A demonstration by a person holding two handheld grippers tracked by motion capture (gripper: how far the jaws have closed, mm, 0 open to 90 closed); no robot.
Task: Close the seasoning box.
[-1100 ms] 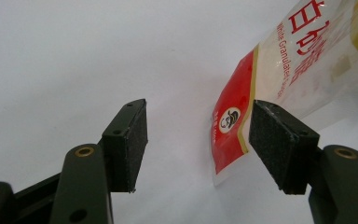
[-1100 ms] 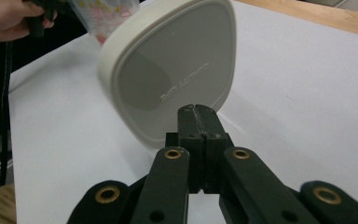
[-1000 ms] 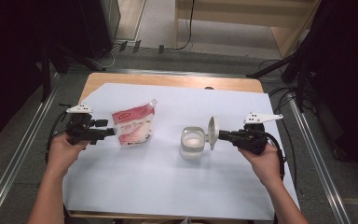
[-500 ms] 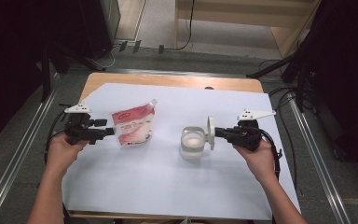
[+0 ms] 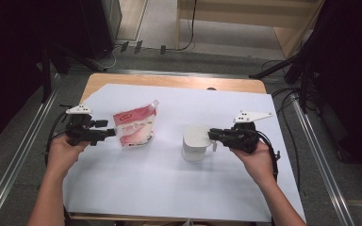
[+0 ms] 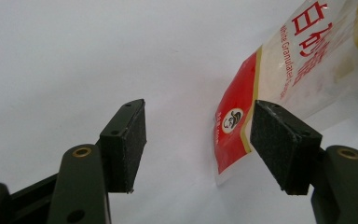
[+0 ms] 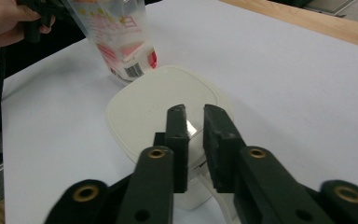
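A red and white sugar bag [image 5: 134, 127] stands on the white sheet, left of centre. My left gripper [image 5: 108, 133] is open at the bag's left side. In the left gripper view the bag's lower corner [image 6: 279, 79] reaches in beside the right jaw of the left gripper [image 6: 198, 112], and nothing is pinched. A white square container [image 5: 195, 141] sits right of centre with its lid [image 7: 158, 98] lying flat on top. My right gripper [image 7: 195, 112] is at the lid's near edge. Its jaws have just been opening and stand a little apart, with the lid's small tab in the gap.
A white sheet [image 5: 146, 188] covers most of the wooden table [image 5: 169, 81]. Cables trail off both table sides. In the right gripper view, the sugar bag [image 7: 121, 32] stands behind the container, with the other hand [image 7: 0, 18] at the top left.
The lid, held upright beside the container by the right gripper, now lies flat on top of it. The right gripper's jaws have parted slightly. The left gripper and bag have not moved.
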